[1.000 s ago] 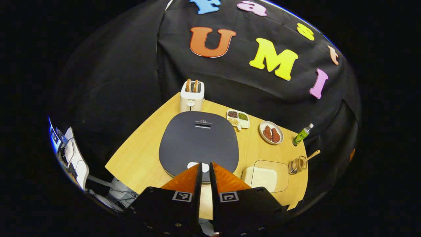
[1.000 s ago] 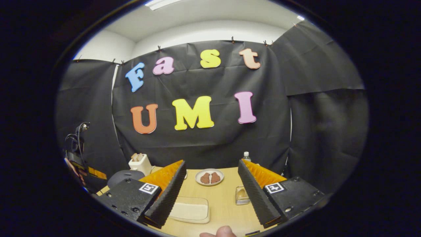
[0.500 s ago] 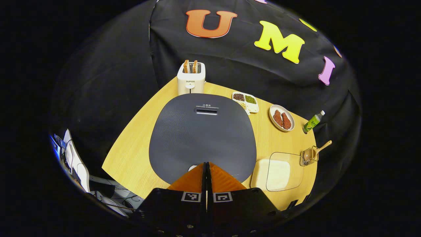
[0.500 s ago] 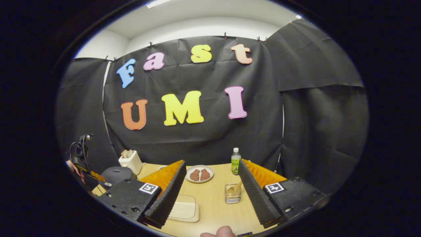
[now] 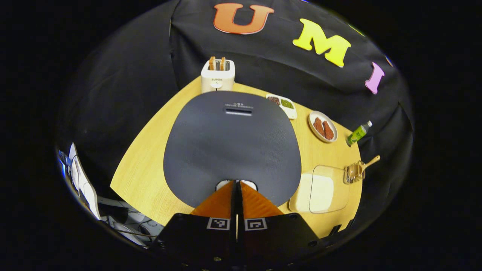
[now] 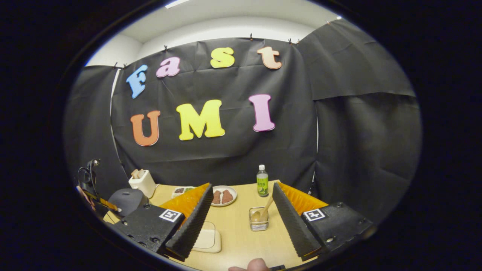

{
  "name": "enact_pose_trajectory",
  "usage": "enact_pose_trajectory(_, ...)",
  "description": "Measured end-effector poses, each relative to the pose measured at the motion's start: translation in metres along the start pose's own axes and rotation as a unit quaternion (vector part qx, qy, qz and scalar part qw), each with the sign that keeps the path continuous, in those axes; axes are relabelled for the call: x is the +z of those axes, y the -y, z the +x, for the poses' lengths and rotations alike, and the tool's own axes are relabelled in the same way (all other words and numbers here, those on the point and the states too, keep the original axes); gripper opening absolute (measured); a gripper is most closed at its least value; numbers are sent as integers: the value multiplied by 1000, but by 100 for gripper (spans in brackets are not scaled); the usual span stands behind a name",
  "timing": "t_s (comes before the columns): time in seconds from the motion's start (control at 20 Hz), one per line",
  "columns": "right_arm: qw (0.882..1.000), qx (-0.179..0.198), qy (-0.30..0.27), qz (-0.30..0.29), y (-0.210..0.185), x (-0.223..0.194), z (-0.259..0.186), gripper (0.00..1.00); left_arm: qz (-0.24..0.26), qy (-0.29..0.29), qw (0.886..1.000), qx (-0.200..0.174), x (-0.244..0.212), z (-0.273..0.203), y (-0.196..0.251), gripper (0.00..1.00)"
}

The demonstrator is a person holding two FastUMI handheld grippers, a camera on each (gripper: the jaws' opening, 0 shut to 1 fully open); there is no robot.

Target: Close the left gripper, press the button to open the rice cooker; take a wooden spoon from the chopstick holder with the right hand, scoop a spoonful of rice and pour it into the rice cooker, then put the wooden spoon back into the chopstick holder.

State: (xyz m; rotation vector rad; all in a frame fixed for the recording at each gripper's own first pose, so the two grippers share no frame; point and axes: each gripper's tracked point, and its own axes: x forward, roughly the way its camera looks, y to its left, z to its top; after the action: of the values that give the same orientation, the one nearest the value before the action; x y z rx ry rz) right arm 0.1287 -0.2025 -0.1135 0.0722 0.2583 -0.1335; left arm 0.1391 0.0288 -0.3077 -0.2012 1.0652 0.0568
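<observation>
The left gripper (image 5: 236, 184), fingers pressed together on nothing, is aimed at the rice cooker (image 5: 231, 145) button (image 5: 226, 183) at lower centre, while the right gripper (image 6: 241, 218) is held wide open and empty toward the wooden spoon (image 6: 263, 211).

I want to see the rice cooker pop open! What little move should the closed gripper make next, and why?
Probably push the left gripper straight down a little. Its fingers are shut, their tips sit right at the small white button on the front edge of the dark grey rice cooker lid, and that lid is not yet open.
</observation>
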Motion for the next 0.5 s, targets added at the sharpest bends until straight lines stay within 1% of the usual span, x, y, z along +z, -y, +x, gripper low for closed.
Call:
enact_pose_trajectory(0.2, 1000, 2, 3, -2, 0, 6, -3, 100, -2, 13, 1000, 1, 4, -2, 1, 1)
enact_pose_trajectory(0.35, 1000, -7, 15, -16, 11, 17, -8, 100, -14, 31, 999, -5, 18, -14, 4, 2)
enact_pose_trajectory(0.5, 1000, -15, 19, -17, 19, 21, -11, 100, -5, 76, 997, -11, 39, -36, 8, 2)
